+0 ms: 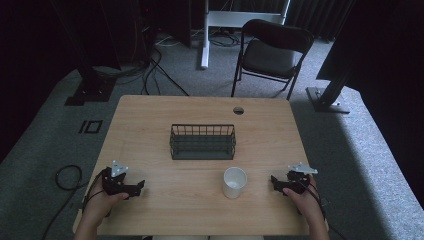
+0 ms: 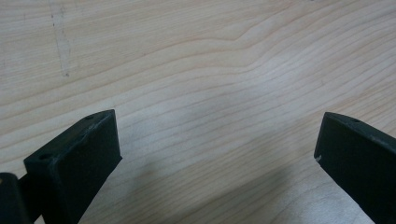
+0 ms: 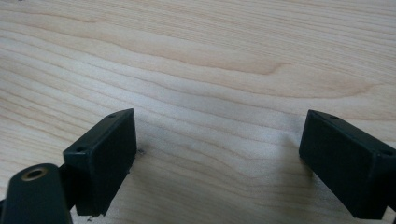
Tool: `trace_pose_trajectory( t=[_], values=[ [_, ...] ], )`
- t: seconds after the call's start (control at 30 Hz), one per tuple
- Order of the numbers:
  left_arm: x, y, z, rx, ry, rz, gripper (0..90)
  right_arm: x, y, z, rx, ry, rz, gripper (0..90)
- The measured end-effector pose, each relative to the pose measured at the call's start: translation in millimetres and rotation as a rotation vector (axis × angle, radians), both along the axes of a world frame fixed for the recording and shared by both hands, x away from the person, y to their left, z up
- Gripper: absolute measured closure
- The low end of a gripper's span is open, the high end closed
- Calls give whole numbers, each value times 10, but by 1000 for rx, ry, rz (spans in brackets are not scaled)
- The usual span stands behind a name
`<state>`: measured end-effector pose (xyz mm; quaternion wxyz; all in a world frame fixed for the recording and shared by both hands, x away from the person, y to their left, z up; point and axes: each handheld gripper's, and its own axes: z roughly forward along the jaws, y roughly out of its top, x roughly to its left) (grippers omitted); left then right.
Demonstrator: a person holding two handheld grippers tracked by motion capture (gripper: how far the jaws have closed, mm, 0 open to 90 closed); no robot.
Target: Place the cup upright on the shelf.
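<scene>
High view: wooden table (image 1: 165, 107) with one white cup (image 1: 234, 182) standing upright near the front edge, mouth up, and one dark wire basket (image 1: 202, 141) at the table's centre, just behind the cup and apart from it; the basket looks empty. The left gripper (image 1: 141, 185) rests low at the front left corner, well apart from the cup; the right gripper (image 1: 273, 179) sits at the front right, near the cup but not touching it. Judgement on progress — nothing is started: the cup is untouched, neither tool holds anything, and if the work is to move the cup into the basket (my reading of the layout, the cup being the nearest thing to the right gripper) the whole of it is left: reach, grasp, lift, place. Count: cups 1, baskets 1, grippers 2, hands 2; off the table, one folding chair (image 1: 270, 52) behind it. Left gripper view: left gripper (image 2: 217, 140) with its two black jaws spread wide, only bare wood grain between them — holding nothing, close over the tabletop. Right gripper view: right gripper (image 3: 219, 133) likewise spread wide over bare wood, nothing between the jaws; the cup lies outside this frame.
</scene>
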<state>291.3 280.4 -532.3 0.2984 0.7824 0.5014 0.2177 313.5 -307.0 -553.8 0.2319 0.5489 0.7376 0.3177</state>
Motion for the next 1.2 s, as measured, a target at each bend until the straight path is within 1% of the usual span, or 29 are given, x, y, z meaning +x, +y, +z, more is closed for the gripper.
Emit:
trace_pose_trajectory(
  t=[0.07,0.1,0.2,0.23,0.33,0.4,0.43,0.5,0.6,0.73,0.8,0.87,0.93,1.07,1.17,1.2],
  values=[
    [2,-28,14,-5,-3,-13,6,0,0,0,0,0,0,108],
    [1,-46,19,-5,-1,-28,6,0,0,0,0,0,0,108],
    [7,-102,41,-4,-5,-47,6,0,0,0,0,0,0,108],
    [11,-120,48,-10,-8,-50,6,0,0,0,0,0,0,108],
    [23,-178,65,9,-9,-72,6,0,0,0,0,0,0,108],
    [35,-227,79,-4,-11,-76,6,0,0,0,0,0,0,108],
    [35,-227,79,-4,-11,-76,6,0,0,0,0,0,0,108],
    [54,-285,92,1,-12,-94,6,0,0,0,0,0,0,108],
    [61,-340,110,3,-15,-108,5,0,0,0,0,0,0,108],
    [63,-425,143,-11,-19,-140,6,0,0,0,0,0,0,108],
    [62,-471,162,-10,-22,-158,6,0,0,0,0,0,0,108],
    [71,-518,176,-22,-20,-177,6,0,0,0,0,0,0,108],
    [75,-545,178,-15,-21,-183,5,1,-1,0,0,0,0,107],
    [72,-637,202,-12,-21,-218,5,1,0,0,0,0,1,107],
    [80,-698,243,-30,-30,-236,6,0,0,0,0,0,0,107],
    [92,-730,261,-50,-35,-249,6,0,0,0,0,0,0,107]
  ],
)
